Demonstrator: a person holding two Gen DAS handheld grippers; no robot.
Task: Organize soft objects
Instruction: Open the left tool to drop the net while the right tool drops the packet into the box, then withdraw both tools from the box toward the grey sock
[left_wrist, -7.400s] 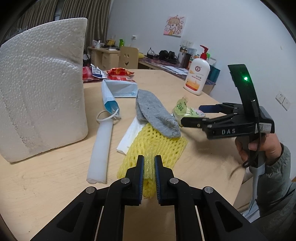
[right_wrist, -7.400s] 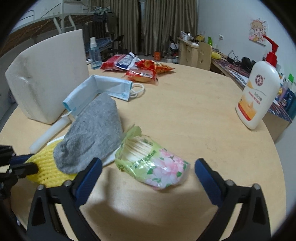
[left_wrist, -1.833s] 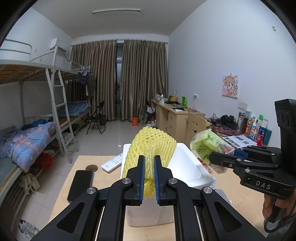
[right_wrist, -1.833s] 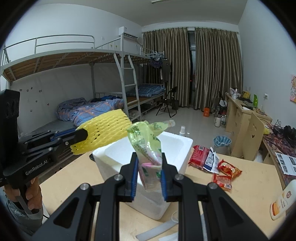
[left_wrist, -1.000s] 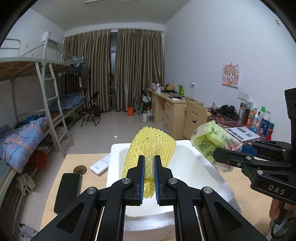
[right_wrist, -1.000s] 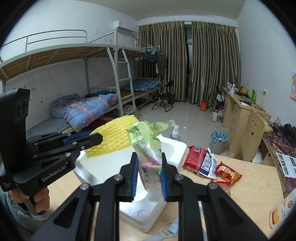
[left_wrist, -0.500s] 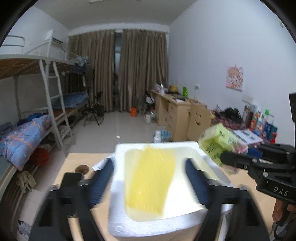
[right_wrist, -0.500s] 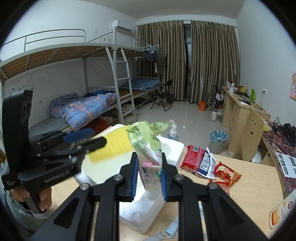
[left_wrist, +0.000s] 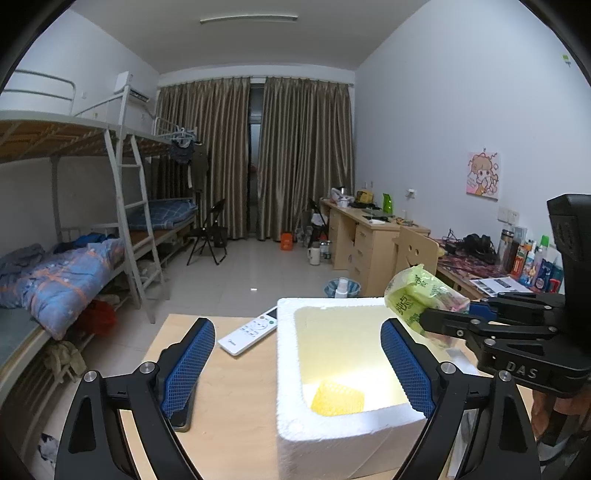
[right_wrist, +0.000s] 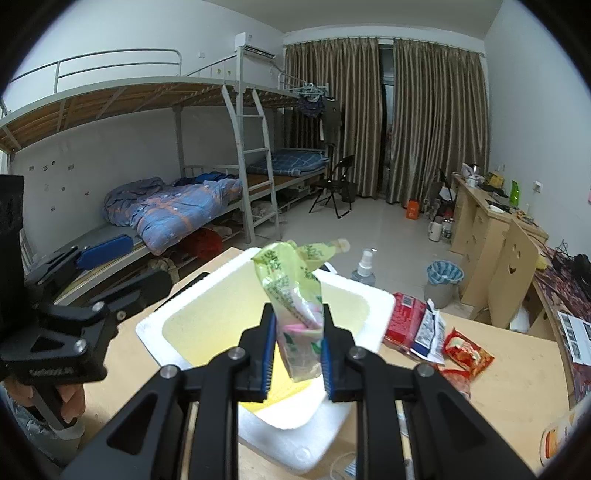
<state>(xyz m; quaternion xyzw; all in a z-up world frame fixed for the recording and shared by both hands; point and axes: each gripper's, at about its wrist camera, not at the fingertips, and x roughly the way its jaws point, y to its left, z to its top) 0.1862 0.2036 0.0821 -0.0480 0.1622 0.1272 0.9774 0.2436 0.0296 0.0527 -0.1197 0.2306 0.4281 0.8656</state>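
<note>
The left wrist view looks forward and slightly down along its fingers, close above the white foam box (left_wrist: 291, 369) at 6 o'clock, facing the curtains (left_wrist: 255, 158) at 12 o'clock. The right wrist view looks down more steeply from the box's (right_wrist: 155, 325) other side. Both views share the box, the bunk bed (right_wrist: 207, 199) and the curtains.

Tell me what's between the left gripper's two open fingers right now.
In the left wrist view, the left gripper is opening over the white foam box; between its fingers show the box's hollow and the yellow foam net lying inside, unheld.
</note>
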